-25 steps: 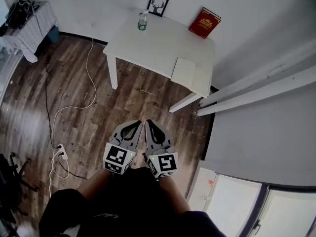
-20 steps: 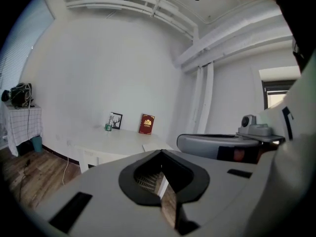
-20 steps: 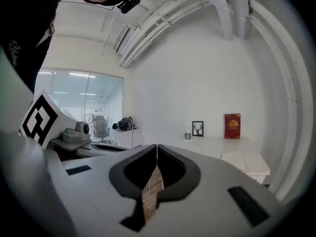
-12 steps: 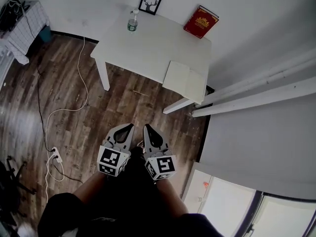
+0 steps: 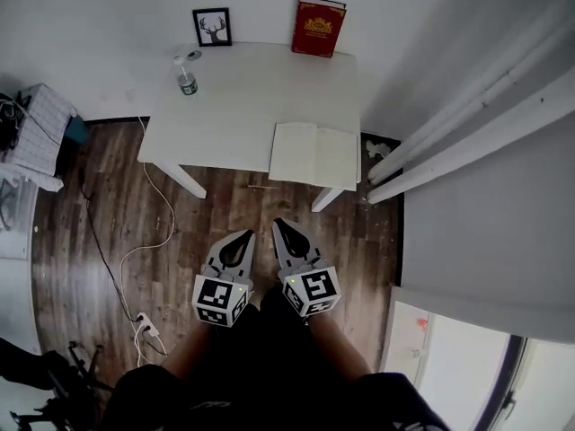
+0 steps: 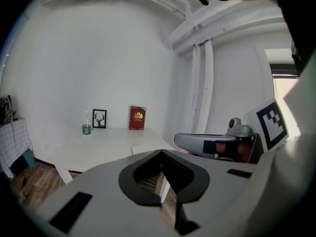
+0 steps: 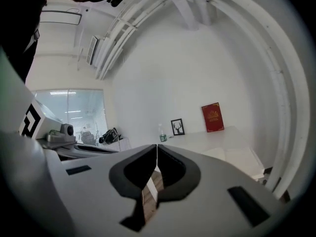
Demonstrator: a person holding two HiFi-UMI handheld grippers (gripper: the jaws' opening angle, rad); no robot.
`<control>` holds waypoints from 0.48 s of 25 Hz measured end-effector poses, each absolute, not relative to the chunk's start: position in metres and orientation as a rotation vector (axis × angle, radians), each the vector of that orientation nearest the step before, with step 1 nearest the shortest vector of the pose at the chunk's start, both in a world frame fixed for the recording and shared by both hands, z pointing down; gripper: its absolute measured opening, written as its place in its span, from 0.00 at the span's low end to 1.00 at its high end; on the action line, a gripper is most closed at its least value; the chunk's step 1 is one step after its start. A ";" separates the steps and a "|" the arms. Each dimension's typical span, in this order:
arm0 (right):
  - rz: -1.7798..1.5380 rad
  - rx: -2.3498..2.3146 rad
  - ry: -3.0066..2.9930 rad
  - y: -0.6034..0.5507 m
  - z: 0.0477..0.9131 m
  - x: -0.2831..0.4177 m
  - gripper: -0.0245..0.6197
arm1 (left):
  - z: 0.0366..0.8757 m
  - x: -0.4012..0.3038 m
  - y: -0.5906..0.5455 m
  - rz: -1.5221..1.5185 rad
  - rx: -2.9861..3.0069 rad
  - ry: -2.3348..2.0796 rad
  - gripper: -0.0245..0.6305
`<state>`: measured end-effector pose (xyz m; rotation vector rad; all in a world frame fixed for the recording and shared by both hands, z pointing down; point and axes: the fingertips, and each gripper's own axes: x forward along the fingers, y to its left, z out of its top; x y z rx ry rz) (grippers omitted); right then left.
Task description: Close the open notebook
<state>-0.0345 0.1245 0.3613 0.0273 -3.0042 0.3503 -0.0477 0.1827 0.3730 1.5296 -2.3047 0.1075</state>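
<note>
The open notebook [image 5: 314, 155] lies flat with pale blank pages at the near right edge of the white table [image 5: 225, 115]. It also shows in the left gripper view [image 6: 149, 145] and the right gripper view [image 7: 243, 158]. My left gripper [image 5: 249, 234] and right gripper [image 5: 278, 224] hang side by side over the wooden floor, short of the table and apart from the notebook. Both are shut with nothing between the jaws. From the left gripper view [image 6: 160, 152] and the right gripper view [image 7: 157, 146] the jaws point toward the table.
A red book [image 5: 318, 27] and a framed deer picture [image 5: 212, 26] lean on the back wall, with a bottle [image 5: 186, 81] on the table's left. White pipes [image 5: 467, 124] run along the right wall. A cable [image 5: 153, 232] and power strip [image 5: 144, 329] lie on the floor at left.
The view has swung round so the table now lies square ahead, with the notebook nearer the middle. Both grippers moved together, still shut and side by side.
</note>
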 end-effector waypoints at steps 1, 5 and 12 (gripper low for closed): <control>0.355 0.039 -3.001 0.114 0.365 -0.032 0.07 | 0.376 -0.045 0.174 0.126 1.534 -2.292 0.04; 0.391 0.131 -2.996 0.078 0.377 -0.022 0.08 | 0.388 -0.035 0.146 0.204 1.570 -2.221 0.04; 0.465 0.267 -2.978 0.034 0.390 0.000 0.08 | 0.397 -0.023 0.102 0.293 1.647 -2.128 0.04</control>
